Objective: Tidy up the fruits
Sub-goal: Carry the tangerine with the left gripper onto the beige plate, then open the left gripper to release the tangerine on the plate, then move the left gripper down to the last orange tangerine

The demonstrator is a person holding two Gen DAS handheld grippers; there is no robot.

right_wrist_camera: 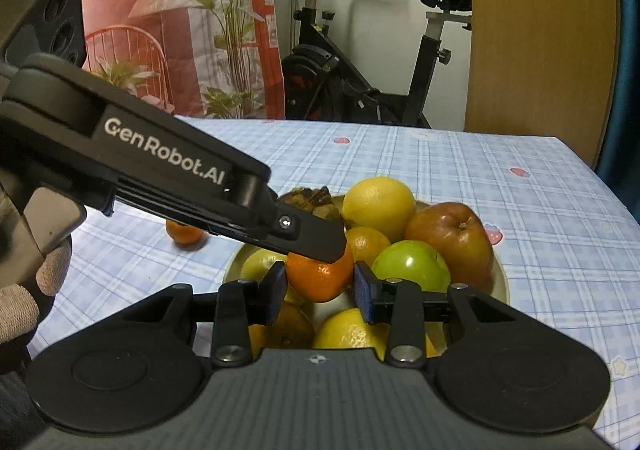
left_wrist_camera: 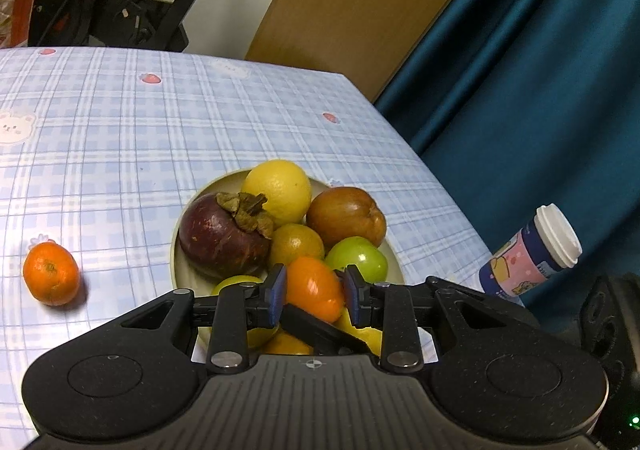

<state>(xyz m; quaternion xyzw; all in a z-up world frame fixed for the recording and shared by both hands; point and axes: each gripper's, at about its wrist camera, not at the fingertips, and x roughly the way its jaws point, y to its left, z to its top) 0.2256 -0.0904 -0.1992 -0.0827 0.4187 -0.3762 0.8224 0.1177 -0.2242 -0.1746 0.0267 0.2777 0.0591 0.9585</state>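
glossy round tangerine [left_wrist_camera: 314,288] between both black tongs' ribbed blue pads [left_wrist_camera: 277,293]

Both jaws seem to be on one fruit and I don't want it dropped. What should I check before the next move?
1. Left gripper shut on the held tangerine: ok.
2. Right gripper shut on that same fruit: ok.
3. Grippers clear of each other: not ok, a left finger lies across the fruit's top.
4. Free room on the plate: not ok, piled with fruit.
5. All fruit gathered: not ok, a loose tangerine lies on the tablecloth.
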